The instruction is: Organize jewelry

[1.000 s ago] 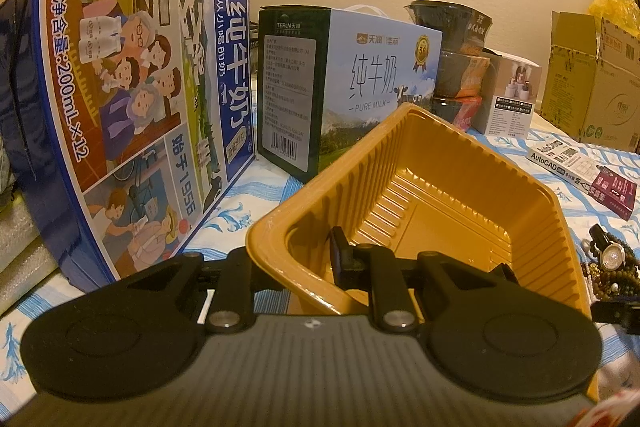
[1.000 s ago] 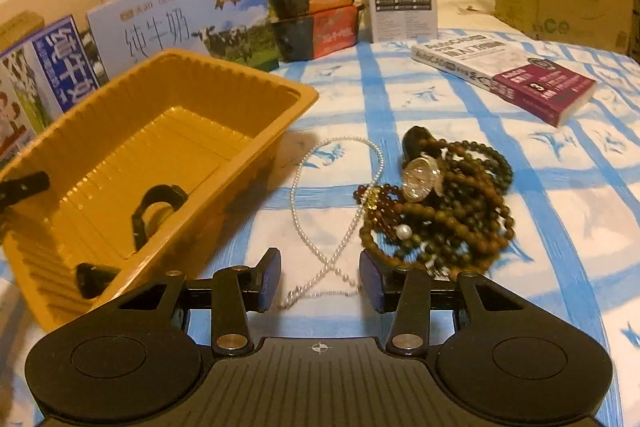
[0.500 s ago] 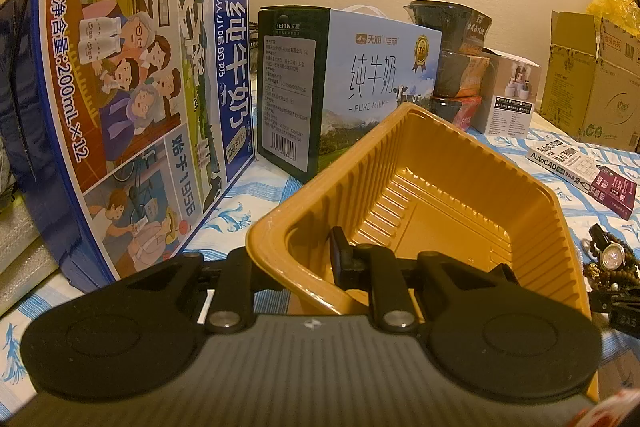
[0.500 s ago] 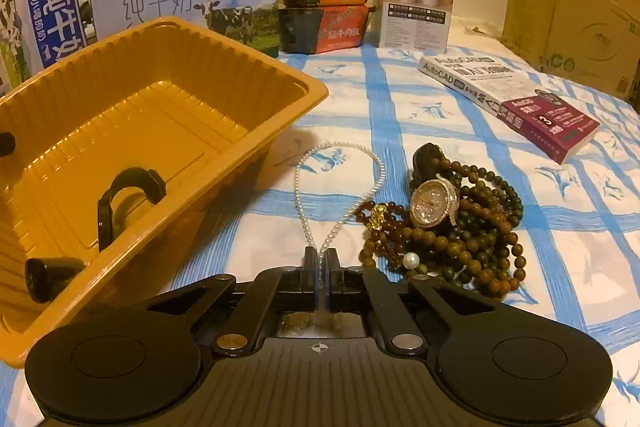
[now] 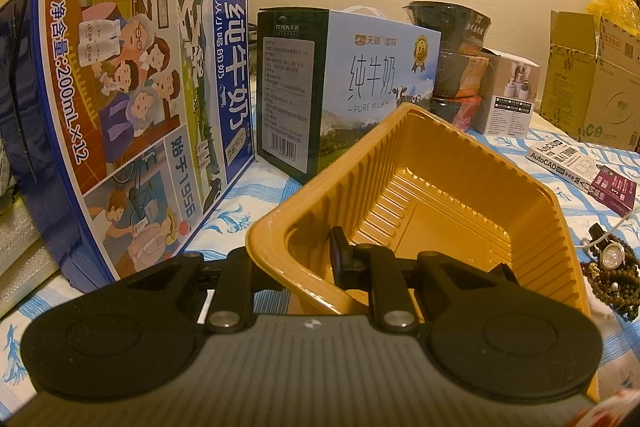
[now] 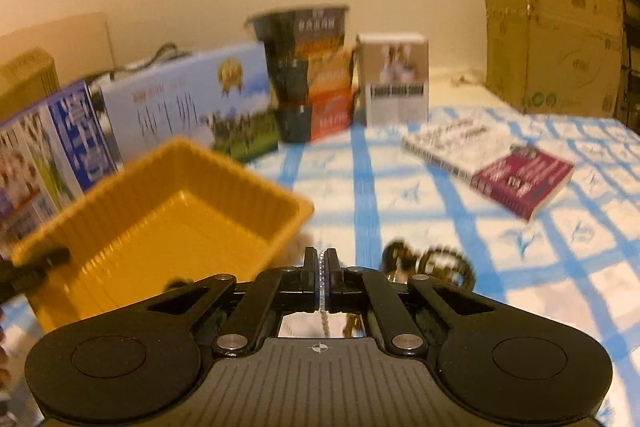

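Right wrist: pearl necklace pinched between right claw.

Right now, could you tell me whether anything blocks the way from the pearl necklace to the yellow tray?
Nothing visible does. The right gripper pinches the pearl necklace, and the yellow tray sits open and close on its left.

Glossy ribbed plastic tray, printed cardboard milk cartons, matt corrugated cardboard box, checked cloth sheet, pearly bead necklace.
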A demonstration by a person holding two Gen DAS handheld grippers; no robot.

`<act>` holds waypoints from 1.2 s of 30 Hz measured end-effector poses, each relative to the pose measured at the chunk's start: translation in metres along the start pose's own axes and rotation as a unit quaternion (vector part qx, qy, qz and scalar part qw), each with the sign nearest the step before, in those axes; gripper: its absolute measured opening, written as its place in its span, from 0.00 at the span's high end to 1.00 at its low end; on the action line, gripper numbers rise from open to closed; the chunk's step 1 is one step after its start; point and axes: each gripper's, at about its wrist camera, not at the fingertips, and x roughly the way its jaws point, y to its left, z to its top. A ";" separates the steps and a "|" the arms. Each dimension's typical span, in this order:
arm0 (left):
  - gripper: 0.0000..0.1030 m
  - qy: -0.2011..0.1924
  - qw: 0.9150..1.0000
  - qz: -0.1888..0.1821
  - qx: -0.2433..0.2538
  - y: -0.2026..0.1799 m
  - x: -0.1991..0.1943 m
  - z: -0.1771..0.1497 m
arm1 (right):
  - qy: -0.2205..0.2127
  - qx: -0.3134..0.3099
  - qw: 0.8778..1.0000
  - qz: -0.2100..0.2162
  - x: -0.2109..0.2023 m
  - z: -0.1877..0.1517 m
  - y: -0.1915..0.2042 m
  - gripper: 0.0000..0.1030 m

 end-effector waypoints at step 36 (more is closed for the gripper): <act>0.82 -0.002 1.000 -0.005 0.001 -0.002 -0.004 0.000 | 0.001 0.001 0.979 0.202 0.005 0.081 0.126 0.98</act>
